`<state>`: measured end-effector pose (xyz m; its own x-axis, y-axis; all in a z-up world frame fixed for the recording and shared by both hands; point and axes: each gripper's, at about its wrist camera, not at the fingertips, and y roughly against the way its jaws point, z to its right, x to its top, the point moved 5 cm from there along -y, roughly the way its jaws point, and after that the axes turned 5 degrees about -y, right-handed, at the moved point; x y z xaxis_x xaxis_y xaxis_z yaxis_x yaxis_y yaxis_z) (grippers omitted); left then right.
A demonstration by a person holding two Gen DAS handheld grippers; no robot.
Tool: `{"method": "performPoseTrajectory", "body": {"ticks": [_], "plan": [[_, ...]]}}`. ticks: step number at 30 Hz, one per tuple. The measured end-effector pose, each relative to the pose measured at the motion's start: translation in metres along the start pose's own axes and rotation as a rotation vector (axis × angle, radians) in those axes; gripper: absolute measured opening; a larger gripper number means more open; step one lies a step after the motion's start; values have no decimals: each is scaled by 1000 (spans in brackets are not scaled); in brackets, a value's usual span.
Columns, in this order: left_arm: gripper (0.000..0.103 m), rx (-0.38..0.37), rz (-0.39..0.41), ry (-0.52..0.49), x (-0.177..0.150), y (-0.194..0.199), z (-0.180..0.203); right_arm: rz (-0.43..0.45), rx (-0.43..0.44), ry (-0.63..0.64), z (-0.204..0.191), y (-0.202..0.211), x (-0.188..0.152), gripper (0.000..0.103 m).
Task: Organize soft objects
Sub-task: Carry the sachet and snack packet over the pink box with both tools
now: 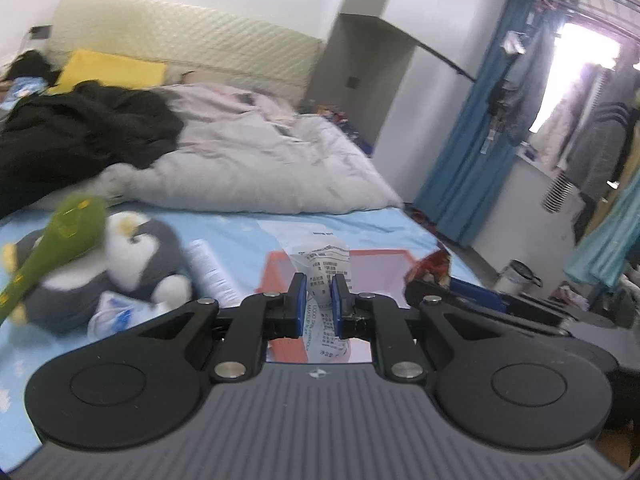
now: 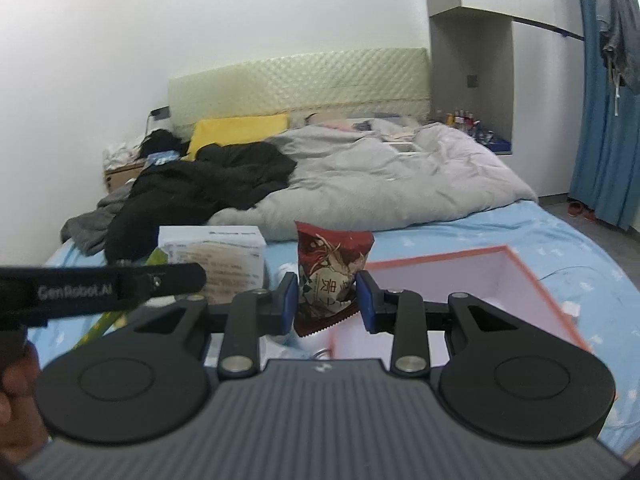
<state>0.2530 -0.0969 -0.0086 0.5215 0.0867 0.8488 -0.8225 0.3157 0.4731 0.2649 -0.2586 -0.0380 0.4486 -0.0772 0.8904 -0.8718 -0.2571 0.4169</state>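
My left gripper (image 1: 319,304) is shut on a clear printed plastic packet (image 1: 326,276) and holds it above the bed, in front of the open pink box (image 1: 376,268). My right gripper (image 2: 327,300) is shut on a dark red snack bag (image 2: 332,272), lifted just left of the pink box (image 2: 472,280). In the left wrist view the red bag (image 1: 432,266) shows at the right, over the box's edge. A grey and white penguin plush (image 1: 132,264) lies on the blue sheet at the left, with a green toy (image 1: 60,240) across it.
A rumpled grey duvet (image 2: 380,176) and black clothes (image 2: 212,184) cover the far half of the bed. A white tissue pack (image 2: 216,252) and a white tube (image 1: 212,276) lie on the blue sheet (image 2: 560,248). Blue curtains (image 1: 476,140) and hanging clothes stand at the right.
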Motion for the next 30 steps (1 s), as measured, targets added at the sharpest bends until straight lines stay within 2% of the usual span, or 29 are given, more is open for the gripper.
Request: {"method": "performPoseTrajectory", "body": {"ticks": [6, 11, 18, 21, 23, 26, 30], "plan": [[16, -78, -24, -47, 19, -28, 45, -5, -46, 7, 31, 3, 20, 35], [16, -158, -154, 5, 21, -78, 59, -68, -80, -13, 59, -5, 17, 35], [16, -119, -272, -24, 6, -140, 69, -176, -112, -58, 90, -26, -10, 35], [16, -104, -324, -36, -5, -162, 69, -228, -151, -50, 107, -40, -23, 35], [16, -115, -357, -25, -13, -172, 69, -258, -170, -47, 117, -49, -32, 35], [16, -90, -396, -42, -26, -185, 72, -290, -207, -21, 126, -59, -46, 35], [16, -85, -436, -73, -45, -195, 74, -319, -218, -58, 143, -64, -63, 35]]}}
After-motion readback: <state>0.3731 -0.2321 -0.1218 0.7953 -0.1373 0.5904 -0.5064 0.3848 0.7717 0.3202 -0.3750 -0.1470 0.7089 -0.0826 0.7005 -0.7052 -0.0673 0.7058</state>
